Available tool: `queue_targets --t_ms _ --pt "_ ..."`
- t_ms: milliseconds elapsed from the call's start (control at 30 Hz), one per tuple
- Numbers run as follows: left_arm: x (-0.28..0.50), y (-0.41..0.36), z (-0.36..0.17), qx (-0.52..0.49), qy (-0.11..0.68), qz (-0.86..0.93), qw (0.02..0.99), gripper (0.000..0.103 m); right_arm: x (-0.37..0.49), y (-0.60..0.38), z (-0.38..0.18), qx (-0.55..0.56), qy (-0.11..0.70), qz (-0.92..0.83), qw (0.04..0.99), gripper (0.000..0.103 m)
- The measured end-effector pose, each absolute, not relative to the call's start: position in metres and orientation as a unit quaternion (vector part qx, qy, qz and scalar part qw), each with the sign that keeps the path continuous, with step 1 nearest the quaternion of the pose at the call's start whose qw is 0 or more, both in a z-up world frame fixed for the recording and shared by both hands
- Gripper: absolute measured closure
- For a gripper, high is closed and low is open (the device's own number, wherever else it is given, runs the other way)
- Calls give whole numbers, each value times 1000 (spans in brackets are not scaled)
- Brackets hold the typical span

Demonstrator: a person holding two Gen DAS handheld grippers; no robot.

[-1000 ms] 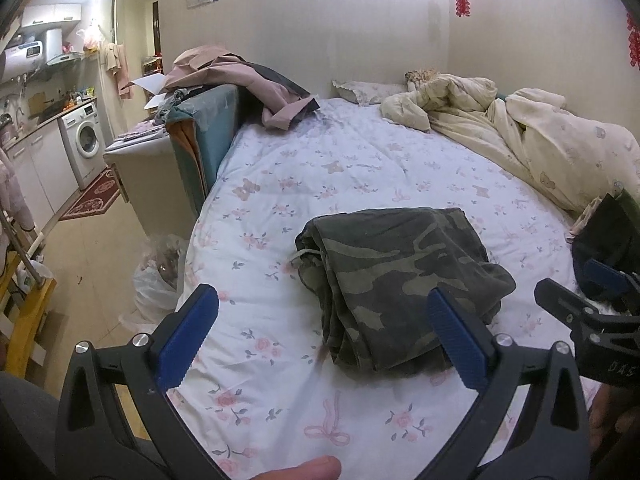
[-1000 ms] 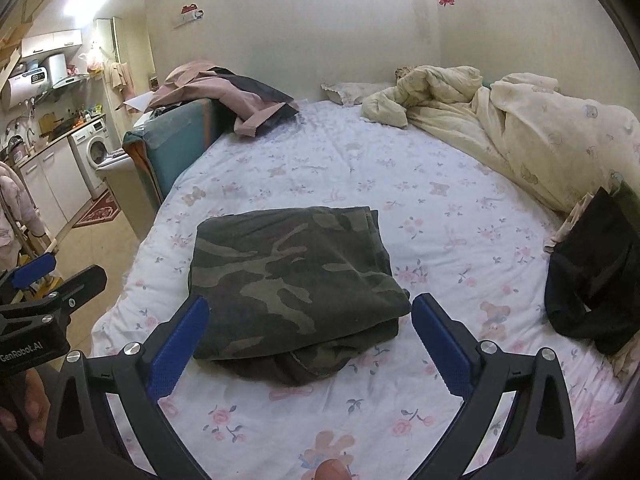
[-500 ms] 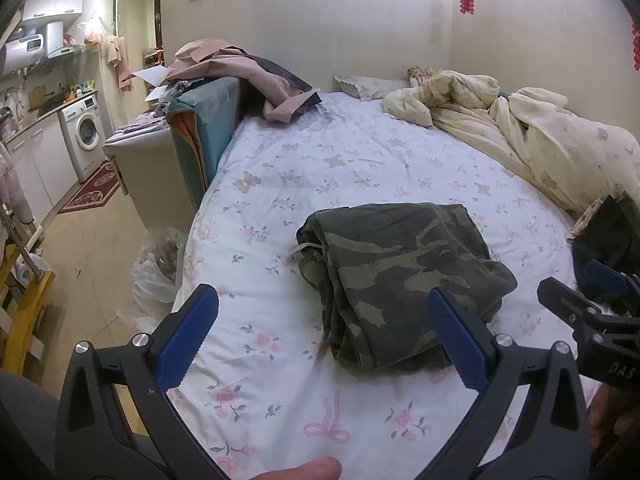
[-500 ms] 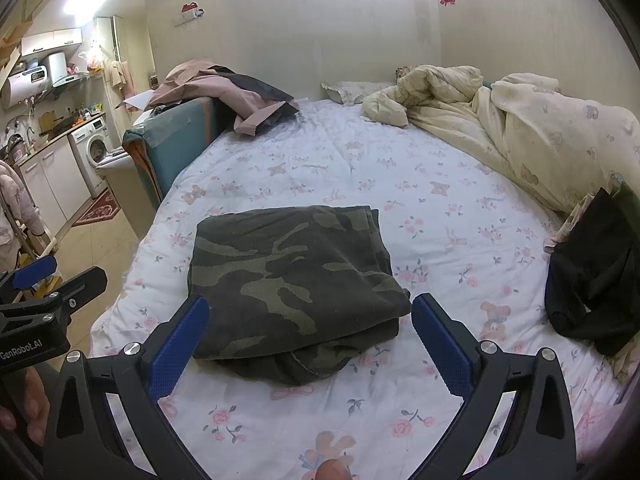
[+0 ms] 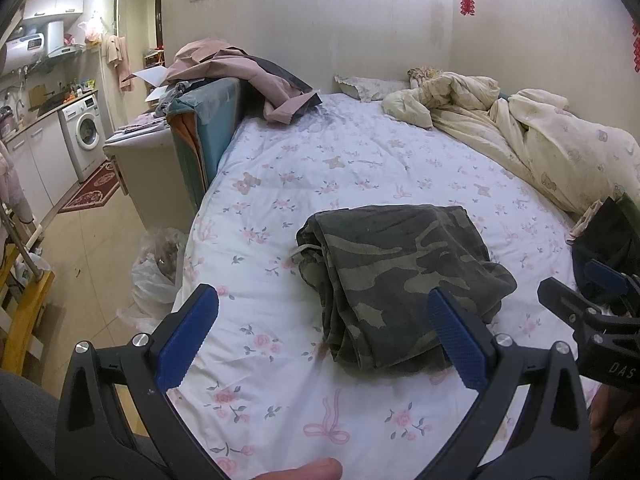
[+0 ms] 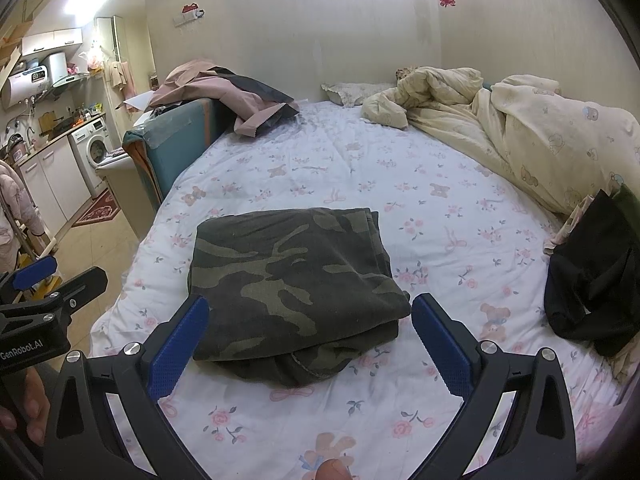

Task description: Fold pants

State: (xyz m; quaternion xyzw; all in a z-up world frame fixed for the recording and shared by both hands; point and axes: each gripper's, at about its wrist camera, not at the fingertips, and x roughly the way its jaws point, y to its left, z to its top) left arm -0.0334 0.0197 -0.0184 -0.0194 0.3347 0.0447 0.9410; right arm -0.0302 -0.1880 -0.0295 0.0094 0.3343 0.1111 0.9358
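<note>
Pants (image 6: 296, 284) folded on bed; both grippers hover above, fingers apart.

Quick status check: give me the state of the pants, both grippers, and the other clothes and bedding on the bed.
Camouflage pants: folded into a compact stack, lying on the floral bedsheet.
Left gripper: open, empty.
Right gripper: open, empty.
Black garment: crumpled, unfolded.
Cream quilt: bunched up.
Pink garment: draped in a heap.

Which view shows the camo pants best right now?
Right wrist: the folded pants lie centred, whole top panel and stacked front edge clear between its open fingers. Left wrist shows the pants off-centre, near corner hidden behind a finger.
</note>
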Motion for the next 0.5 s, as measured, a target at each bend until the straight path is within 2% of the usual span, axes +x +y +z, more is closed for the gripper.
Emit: queue_targets --t_ms 500 --pt "-33 19 -18 -19 333 46 942 0 -30 -187 -30 9 335 112 936 0"
